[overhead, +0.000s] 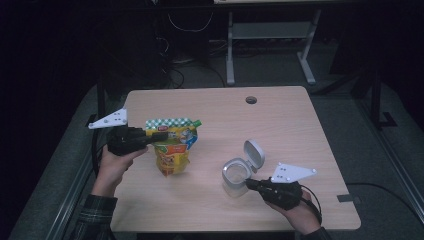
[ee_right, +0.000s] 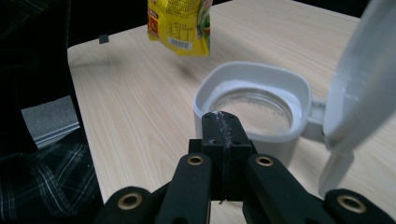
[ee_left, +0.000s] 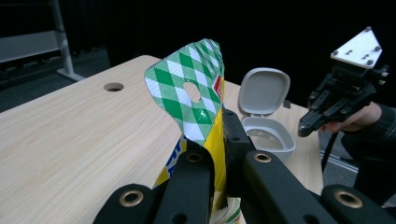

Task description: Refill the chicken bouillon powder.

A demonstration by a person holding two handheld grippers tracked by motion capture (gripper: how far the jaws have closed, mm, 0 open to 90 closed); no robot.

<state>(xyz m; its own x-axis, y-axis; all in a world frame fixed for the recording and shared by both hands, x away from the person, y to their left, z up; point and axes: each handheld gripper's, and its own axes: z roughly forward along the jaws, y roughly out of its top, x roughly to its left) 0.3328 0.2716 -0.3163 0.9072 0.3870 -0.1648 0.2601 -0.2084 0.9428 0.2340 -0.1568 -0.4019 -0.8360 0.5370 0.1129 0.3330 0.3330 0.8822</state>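
A yellow snack pouch (overhead: 173, 148) with a green-checked top hangs above the table, pinched near its top by my left gripper (overhead: 159, 136), which is shut on it. In the left gripper view the pouch (ee_left: 198, 88) rises between the jaws. A grey canister (overhead: 236, 174) with its lid (overhead: 255, 153) flipped up stands right of the pouch. My right gripper (overhead: 251, 183) is shut with nothing in it, its tip at the canister's near rim. The right gripper view shows the closed jaws just short of the canister (ee_right: 254, 107), with the pouch's bottom (ee_right: 180, 25) hanging beyond.
The wooden table (overhead: 280, 125) has a cable hole (overhead: 251, 100) near its far edge. A desk frame and cables stand on the dark floor behind the table. A patch of grey tape (overhead: 347, 198) sits at the right edge.
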